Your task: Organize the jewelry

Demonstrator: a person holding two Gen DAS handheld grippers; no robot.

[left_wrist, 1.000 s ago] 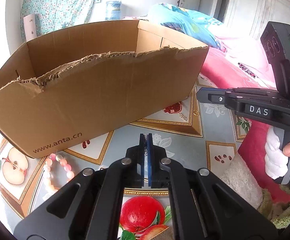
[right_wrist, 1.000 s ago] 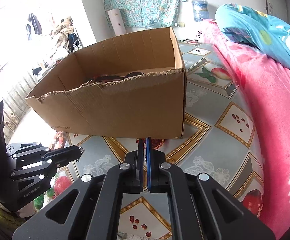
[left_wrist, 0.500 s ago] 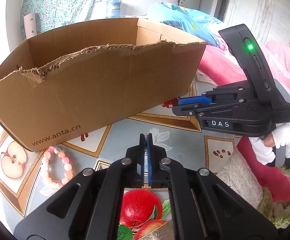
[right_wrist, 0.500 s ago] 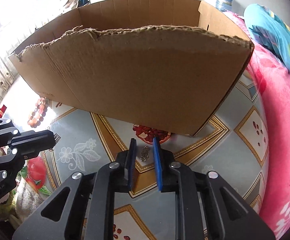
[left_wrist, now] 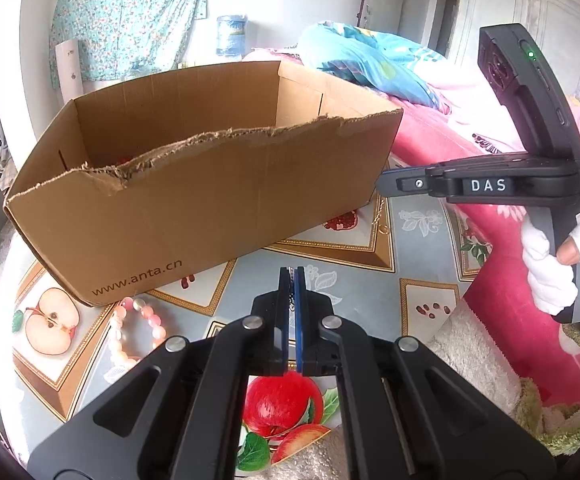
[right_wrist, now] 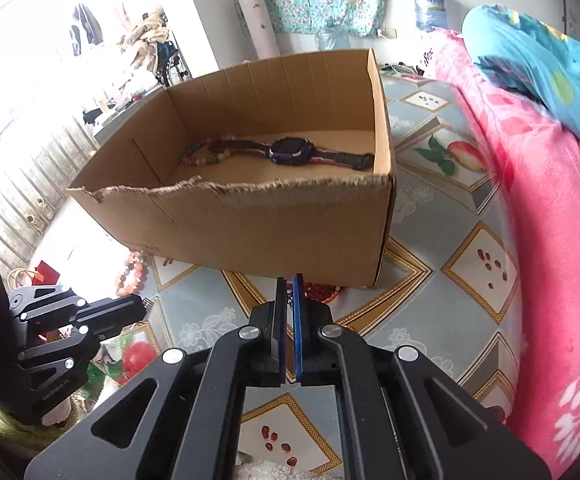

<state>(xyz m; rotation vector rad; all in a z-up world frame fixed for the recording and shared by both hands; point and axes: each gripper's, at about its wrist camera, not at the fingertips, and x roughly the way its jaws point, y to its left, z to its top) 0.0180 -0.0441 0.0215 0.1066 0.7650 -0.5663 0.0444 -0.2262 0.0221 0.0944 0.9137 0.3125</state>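
Nearest to us, the left tongs (left_wrist: 291,280) are pressed together over the fruit-patterned surface (left_wrist: 370,276); something tiny glints in the slit, and we cannot tell what it is. The right tongs (right_wrist: 290,284) are closing, and a small gold trinket (left_wrist: 381,218) is caught at their tips, dangling just above the surface close to the box's right corner. A white-gloved hand (left_wrist: 550,268) grips their handle at the right edge of the left view. Just left of the left tongs, a pink bead bracelet (left_wrist: 138,332) lies on the surface, touching or nearly touching the foot of the cardboard box (left_wrist: 210,208). That box stands broadside in front of both tongs, and its torn front wall hides most of the interior from the left camera. Over the ragged edge the right camera shows us a dark wristwatch (right_wrist: 290,152) stretched flat on the box floor, with a string of mixed beads (right_wrist: 204,154) at its left end. To the right of the surface a pink blanket (right_wrist: 550,240) rises, with a blue quilt (right_wrist: 530,60) heaped farther back. Beyond the box, against the wall, stand a water bottle (right_wrist: 429,8) and a hanging floral cloth (left_wrist: 130,12)
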